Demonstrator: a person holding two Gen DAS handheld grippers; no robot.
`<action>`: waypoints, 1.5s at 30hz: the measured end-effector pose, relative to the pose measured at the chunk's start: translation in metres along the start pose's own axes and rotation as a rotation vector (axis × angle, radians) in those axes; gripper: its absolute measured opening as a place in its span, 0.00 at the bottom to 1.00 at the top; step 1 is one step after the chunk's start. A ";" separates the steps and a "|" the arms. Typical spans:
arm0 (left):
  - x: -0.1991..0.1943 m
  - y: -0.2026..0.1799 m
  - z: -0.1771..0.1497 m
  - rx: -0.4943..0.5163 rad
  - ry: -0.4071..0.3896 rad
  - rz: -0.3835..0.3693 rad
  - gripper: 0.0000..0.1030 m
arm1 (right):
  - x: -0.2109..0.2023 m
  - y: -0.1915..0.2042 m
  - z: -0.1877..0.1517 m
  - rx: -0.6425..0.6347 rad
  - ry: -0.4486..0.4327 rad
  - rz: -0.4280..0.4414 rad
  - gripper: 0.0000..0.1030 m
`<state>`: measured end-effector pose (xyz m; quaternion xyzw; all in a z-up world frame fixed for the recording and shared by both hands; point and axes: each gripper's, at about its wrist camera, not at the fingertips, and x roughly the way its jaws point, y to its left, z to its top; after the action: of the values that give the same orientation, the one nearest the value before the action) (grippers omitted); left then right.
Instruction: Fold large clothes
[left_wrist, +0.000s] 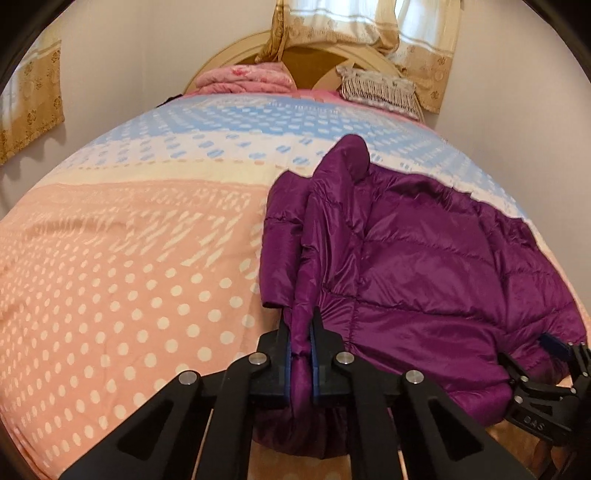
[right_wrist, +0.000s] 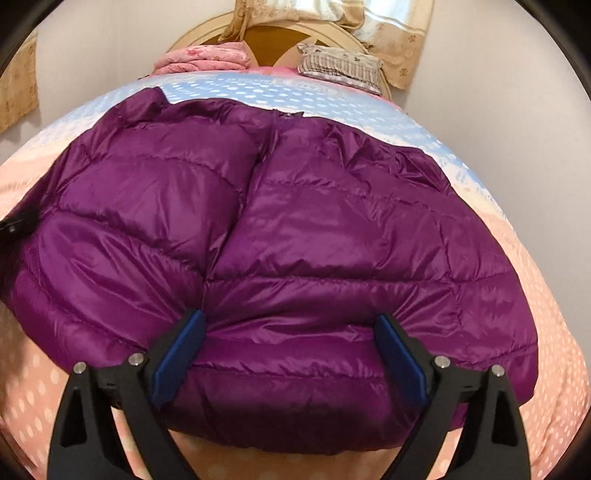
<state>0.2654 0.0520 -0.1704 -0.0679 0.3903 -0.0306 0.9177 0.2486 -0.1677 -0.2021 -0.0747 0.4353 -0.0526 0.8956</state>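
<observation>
A purple puffer jacket (right_wrist: 295, 221) lies spread on the bed, its front up and its hem toward me. In the left wrist view the jacket (left_wrist: 424, 266) fills the right half. My left gripper (left_wrist: 301, 325) is shut on a bunched fold at the jacket's left edge, and the fabric rises up between the blue pads. My right gripper (right_wrist: 290, 317) stands open wide at the hem, with the puffy hem bulging between its two fingers. The right gripper (left_wrist: 546, 354) also shows at the jacket's lower right corner in the left wrist view.
The bed cover (left_wrist: 129, 277) is pink with white dots near me and blue and white farther off. A folded pink blanket (left_wrist: 243, 79) and a striped pillow (left_wrist: 376, 90) lie by the round headboard (left_wrist: 236, 48). Beige curtains (left_wrist: 406, 33) hang behind.
</observation>
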 end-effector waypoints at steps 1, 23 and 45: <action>-0.004 0.003 0.000 -0.007 -0.008 -0.008 0.06 | 0.000 0.002 0.002 -0.003 0.008 -0.005 0.92; -0.123 -0.069 0.053 0.209 -0.265 0.035 0.05 | -0.066 -0.126 -0.001 0.086 -0.147 -0.097 0.85; -0.028 -0.334 -0.071 0.885 -0.143 -0.081 0.08 | -0.064 -0.295 -0.096 0.446 -0.030 -0.226 0.86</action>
<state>0.1942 -0.2820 -0.1499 0.3139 0.2720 -0.2255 0.8813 0.1251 -0.4560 -0.1584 0.0757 0.3883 -0.2461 0.8848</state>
